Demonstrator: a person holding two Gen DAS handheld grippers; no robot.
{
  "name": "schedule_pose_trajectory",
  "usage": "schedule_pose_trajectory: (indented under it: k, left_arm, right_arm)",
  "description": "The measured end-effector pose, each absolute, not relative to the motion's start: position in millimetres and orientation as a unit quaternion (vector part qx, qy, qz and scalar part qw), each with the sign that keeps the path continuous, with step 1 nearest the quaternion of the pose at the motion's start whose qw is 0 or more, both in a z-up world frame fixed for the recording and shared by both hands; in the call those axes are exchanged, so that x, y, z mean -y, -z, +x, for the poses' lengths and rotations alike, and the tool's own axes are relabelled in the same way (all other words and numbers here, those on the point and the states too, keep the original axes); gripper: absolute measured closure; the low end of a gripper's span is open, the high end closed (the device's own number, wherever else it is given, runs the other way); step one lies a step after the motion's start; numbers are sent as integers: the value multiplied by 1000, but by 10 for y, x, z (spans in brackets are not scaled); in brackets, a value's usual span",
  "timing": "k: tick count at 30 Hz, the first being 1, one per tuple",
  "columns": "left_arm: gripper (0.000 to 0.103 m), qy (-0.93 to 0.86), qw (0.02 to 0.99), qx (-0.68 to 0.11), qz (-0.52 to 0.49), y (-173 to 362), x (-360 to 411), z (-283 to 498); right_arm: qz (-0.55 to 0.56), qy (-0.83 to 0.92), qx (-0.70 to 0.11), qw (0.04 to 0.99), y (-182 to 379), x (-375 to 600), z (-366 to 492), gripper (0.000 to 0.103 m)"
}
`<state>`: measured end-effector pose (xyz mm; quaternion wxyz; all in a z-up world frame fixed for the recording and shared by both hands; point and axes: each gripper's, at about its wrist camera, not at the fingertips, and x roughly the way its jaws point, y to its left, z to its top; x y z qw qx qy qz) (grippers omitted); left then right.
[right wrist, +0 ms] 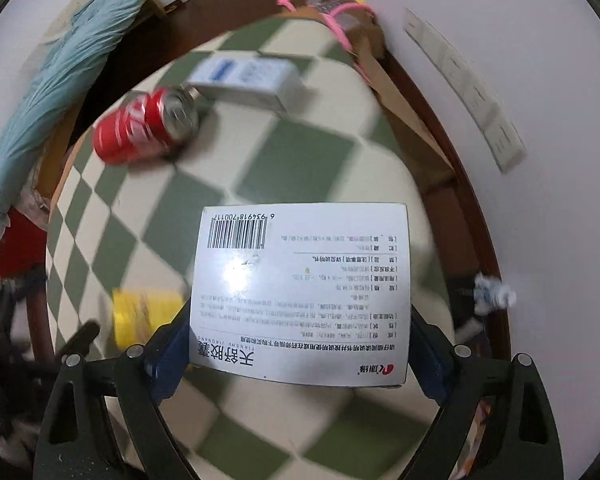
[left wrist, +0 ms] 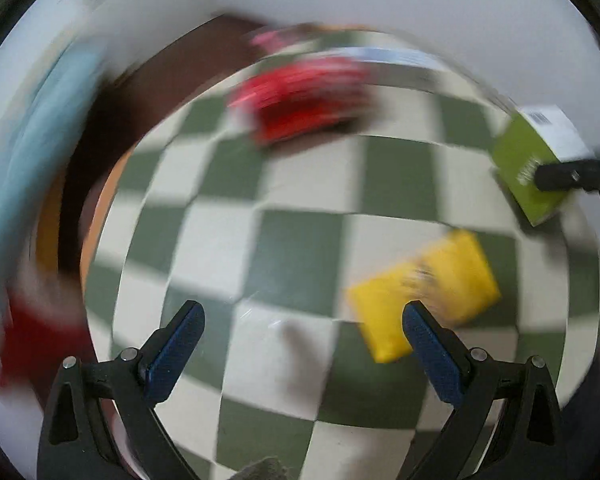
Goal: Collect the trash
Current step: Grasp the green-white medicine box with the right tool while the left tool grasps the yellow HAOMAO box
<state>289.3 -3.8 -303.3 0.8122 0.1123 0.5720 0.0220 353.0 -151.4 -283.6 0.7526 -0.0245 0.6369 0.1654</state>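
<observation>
My right gripper (right wrist: 300, 344) is shut on a white and green medicine box (right wrist: 302, 292), held above the green-and-cream checkered table (right wrist: 292, 160); its barcode face points at the camera. The left wrist view shows the same box (left wrist: 528, 164) at the far right, with a right finger (left wrist: 572, 176) on it. My left gripper (left wrist: 304, 328) is open over the cloth, nothing between its fingers. A yellow packet (left wrist: 424, 292) lies just beyond its right finger, also visible in the right wrist view (right wrist: 144, 316). A red soda can (right wrist: 144, 128) lies on its side at the far left, blurred (left wrist: 304, 100) in the left wrist view.
A white and blue carton (right wrist: 248, 76) lies behind the can. A cardboard box with a pink strap (right wrist: 340, 20) sits at the table's far edge. Light blue fabric (right wrist: 60, 96) hangs to the left. A crumpled white wad (right wrist: 492, 292) lies off the table at right.
</observation>
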Motion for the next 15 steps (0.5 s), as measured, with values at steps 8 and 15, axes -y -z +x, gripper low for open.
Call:
schedule_pose_trajectory:
  k: [8, 15]
  left_arm:
    - [3, 120, 748, -611, 230, 3397, 638, 3171]
    - [36, 154, 739, -623, 206, 3420, 736, 3173]
  right_arm:
    - [21, -124, -642, 756, 2920, 2003, 3138, 10]
    - [29, -129, -644, 754, 2922, 1971, 3059, 10]
